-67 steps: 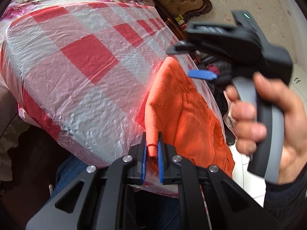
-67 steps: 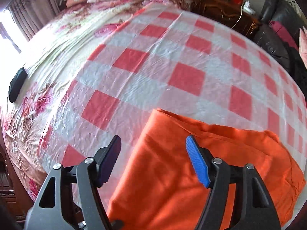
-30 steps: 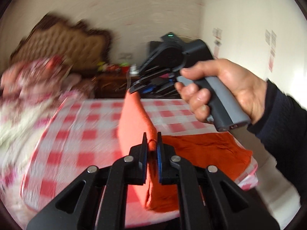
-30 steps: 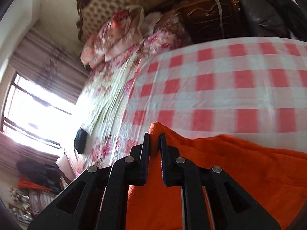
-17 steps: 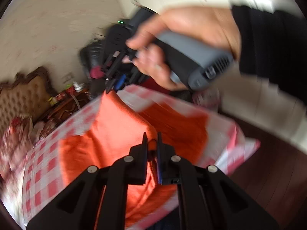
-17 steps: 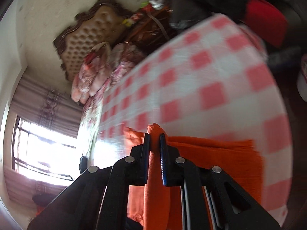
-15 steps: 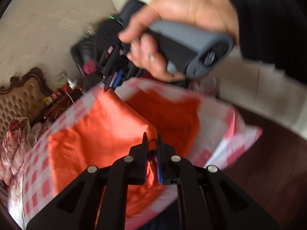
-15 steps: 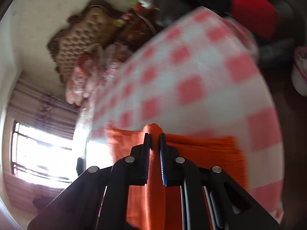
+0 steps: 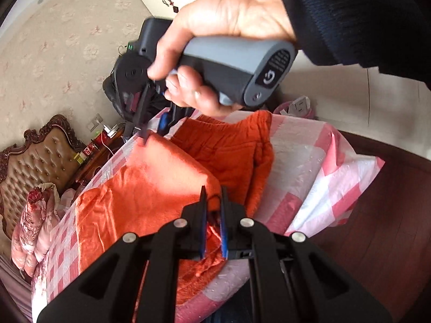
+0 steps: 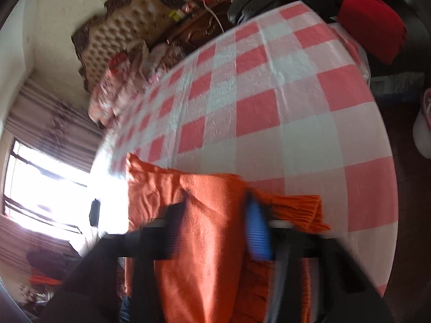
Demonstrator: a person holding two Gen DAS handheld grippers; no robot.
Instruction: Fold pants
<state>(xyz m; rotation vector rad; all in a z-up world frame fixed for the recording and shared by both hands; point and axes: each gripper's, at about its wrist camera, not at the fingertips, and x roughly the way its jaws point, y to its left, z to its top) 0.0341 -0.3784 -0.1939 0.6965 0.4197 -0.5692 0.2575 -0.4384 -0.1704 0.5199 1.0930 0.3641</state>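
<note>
We hold the orange pants [image 9: 150,188] folded on the checked bed cover [image 9: 317,177], our left gripper [image 9: 212,215] with jaws clamped on a corner, our right gripper [image 10: 215,231] with jaws apart over the cloth.

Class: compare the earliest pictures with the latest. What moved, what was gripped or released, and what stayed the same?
Both grippers swung the pants over and down, doubling them on the bed. The right gripper, closed a second ago, has opened off the cloth. The left gripper still pinches its corner.
</note>
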